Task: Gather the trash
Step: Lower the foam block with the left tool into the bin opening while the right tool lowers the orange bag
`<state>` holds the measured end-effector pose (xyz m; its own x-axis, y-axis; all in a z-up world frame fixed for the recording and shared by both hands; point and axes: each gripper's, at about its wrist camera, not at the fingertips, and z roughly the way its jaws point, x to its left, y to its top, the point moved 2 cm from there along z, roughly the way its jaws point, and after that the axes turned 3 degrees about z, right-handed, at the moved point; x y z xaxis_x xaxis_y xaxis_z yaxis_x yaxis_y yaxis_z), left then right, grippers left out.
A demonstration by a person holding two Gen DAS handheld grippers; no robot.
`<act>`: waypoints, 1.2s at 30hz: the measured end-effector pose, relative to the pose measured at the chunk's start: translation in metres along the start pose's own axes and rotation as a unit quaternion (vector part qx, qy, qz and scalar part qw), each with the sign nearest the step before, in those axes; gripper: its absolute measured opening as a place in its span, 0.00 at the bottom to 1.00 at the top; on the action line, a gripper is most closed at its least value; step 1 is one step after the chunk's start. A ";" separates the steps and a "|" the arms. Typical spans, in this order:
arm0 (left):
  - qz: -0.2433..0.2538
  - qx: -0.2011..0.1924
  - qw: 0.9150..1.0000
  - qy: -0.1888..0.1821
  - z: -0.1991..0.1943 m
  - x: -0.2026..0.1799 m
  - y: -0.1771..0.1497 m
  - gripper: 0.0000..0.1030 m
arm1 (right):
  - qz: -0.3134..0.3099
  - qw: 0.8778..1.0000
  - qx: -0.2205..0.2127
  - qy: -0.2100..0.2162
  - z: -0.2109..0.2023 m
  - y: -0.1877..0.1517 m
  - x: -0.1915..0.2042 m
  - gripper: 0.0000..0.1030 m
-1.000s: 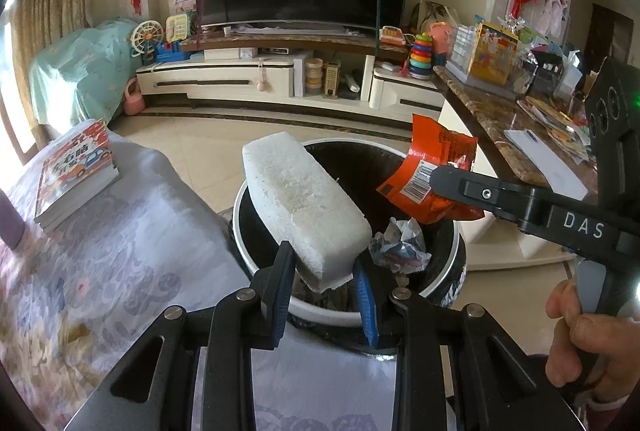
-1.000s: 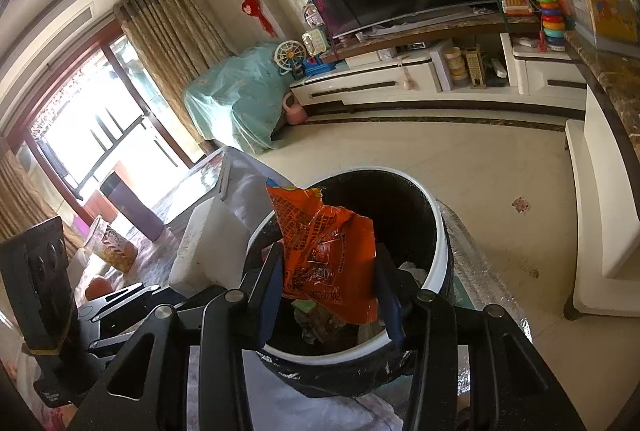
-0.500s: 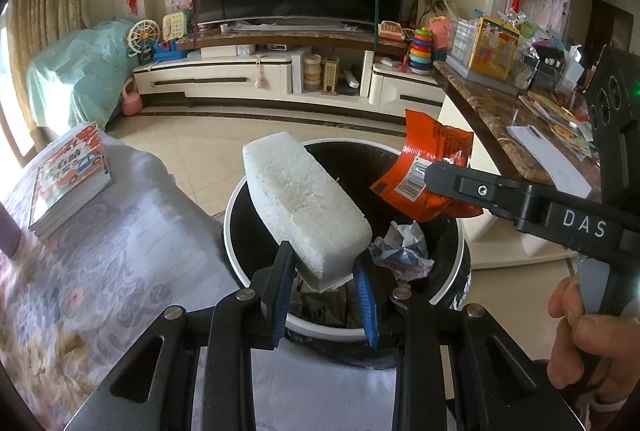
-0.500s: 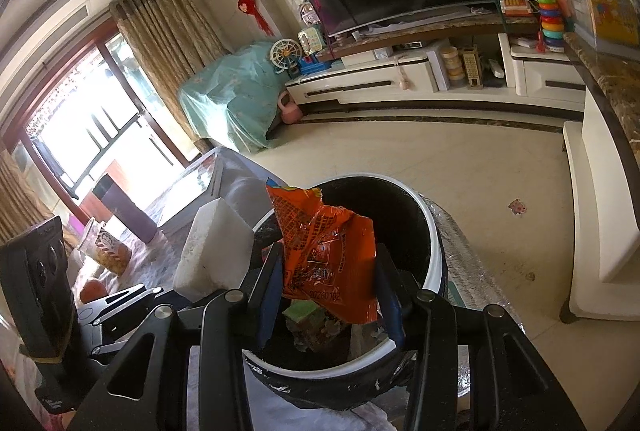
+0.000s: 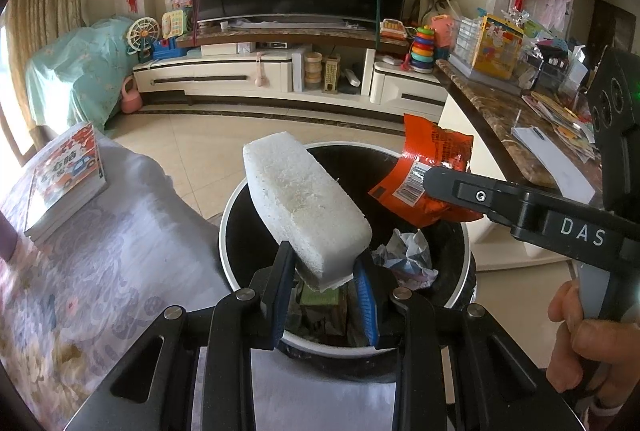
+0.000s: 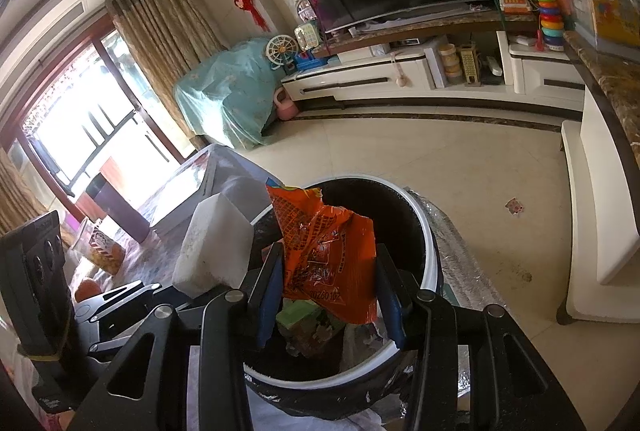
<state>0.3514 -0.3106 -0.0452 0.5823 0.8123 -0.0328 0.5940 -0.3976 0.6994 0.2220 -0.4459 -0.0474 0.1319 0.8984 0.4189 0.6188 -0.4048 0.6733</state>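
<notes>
My left gripper [image 5: 325, 295] is shut on a white foam block [image 5: 302, 205] and holds it above the near rim of a round black trash bin with a white rim [image 5: 230, 271]. My right gripper [image 6: 328, 289] is shut on an orange snack wrapper [image 6: 326, 255] and holds it over the bin's [image 6: 430, 255] opening. The wrapper [image 5: 430, 175] and the right gripper's arm [image 5: 520, 209] show at the right of the left wrist view. The foam block [image 6: 214, 249] and left gripper [image 6: 120, 301] show at the left of the right wrist view. Crumpled paper [image 5: 406, 257] and other trash lie inside the bin.
A table with a floral cloth [image 5: 100, 271] lies left of the bin, with a stack of books [image 5: 66, 183] on it. A marble counter [image 5: 516, 127] with clutter runs along the right. A TV cabinet [image 5: 288, 75] stands across the tiled floor [image 6: 460, 171].
Both grippers have moved a little further over the bin, still holding the foam block and the wrapper. The bin sits nearer and lower in both views.
</notes>
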 end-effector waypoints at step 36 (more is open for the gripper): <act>-0.020 0.038 0.999 -0.019 0.024 0.007 0.013 0.35 | -0.007 0.999 0.034 -0.018 0.027 0.007 -0.004 0.50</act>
<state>0.3764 -0.3205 -0.0529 0.5777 0.8116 -0.0876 0.6569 -0.3985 0.6401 0.2470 -0.4481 -0.0608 0.1501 0.9103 0.3858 0.6713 -0.3803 0.6362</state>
